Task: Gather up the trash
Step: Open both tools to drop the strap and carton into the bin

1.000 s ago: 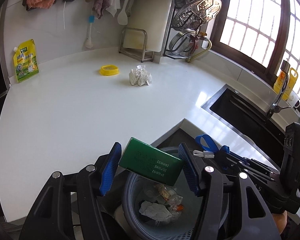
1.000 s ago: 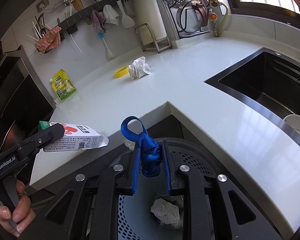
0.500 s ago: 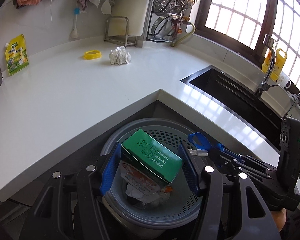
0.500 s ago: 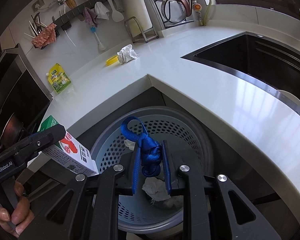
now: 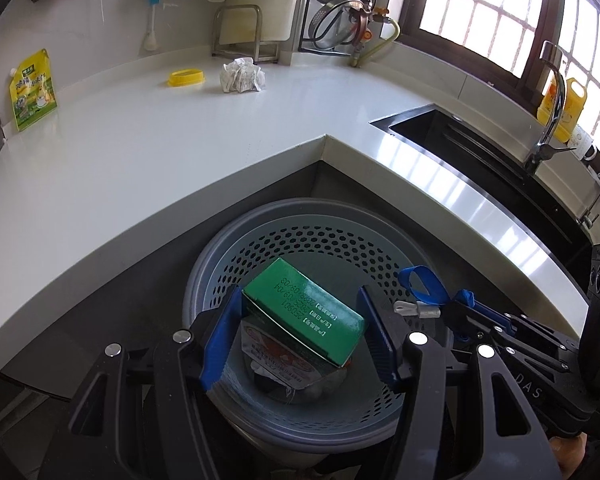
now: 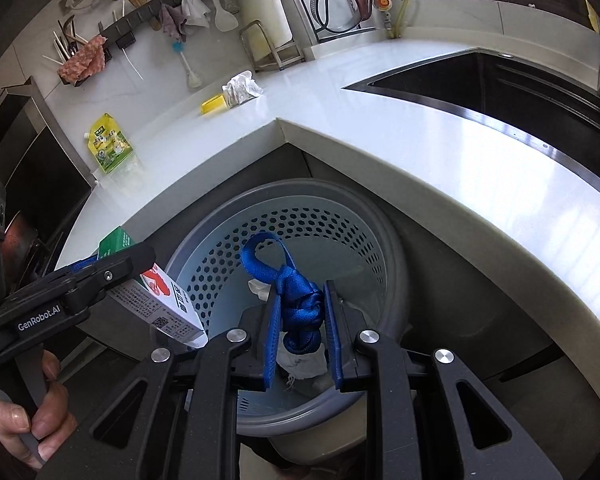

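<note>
L tongs (image 5: 300, 336) grip carton (image 5: 302, 316) over bin (image 5: 308, 240).

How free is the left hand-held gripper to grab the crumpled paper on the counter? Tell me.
Probably not free: the left hand-held gripper is shut on the green carton over the bin. The crumpled paper lies unobstructed across the counter.

I get bright daylight thru the barred window (image 5: 496, 20), blown out w/ no detail. Glare streaks on the white countertop (image 5: 440, 168) beside the sink (image 5: 460, 140). Bin (image 5: 300, 248) sits in soft shadow under the counter edge. Heavy fisheye bend & dark vignetting at the corners. Both views sharp, no motion blur.
</note>
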Motion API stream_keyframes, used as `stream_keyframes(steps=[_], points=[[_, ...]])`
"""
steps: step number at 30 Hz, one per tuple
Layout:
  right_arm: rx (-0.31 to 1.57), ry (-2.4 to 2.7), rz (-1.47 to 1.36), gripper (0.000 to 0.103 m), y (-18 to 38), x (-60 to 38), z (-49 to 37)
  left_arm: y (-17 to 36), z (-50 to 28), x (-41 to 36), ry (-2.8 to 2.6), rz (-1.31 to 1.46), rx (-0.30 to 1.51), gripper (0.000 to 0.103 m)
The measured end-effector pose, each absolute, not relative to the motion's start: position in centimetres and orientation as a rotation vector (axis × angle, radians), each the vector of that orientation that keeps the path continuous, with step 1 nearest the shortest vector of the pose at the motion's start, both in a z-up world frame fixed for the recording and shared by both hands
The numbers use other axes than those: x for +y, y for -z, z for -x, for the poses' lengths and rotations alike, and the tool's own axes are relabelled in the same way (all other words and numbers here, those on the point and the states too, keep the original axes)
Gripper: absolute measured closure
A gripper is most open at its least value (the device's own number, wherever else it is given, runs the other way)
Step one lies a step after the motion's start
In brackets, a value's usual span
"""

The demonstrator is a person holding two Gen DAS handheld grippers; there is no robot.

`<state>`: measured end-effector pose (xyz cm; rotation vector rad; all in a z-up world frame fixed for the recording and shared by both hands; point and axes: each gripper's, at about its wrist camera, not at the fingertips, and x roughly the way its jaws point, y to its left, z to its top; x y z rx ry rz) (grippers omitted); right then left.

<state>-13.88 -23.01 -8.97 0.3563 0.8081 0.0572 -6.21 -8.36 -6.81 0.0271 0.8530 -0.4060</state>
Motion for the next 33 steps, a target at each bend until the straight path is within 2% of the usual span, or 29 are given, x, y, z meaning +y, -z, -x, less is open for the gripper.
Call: stream_keyframes(steps=[28,33], points=[[0.869,-0.044,-0.321,0.083,11.3,-22.4,12.4,10.0,4.8,-8.4,0.366,-0.053,0.915,0.046],[0.864,-0.038,-0.328,0.074,11.3,-22.6,12.4,10.3,4.6,-8.1,0.36,-0.041,0.924,0.045]])
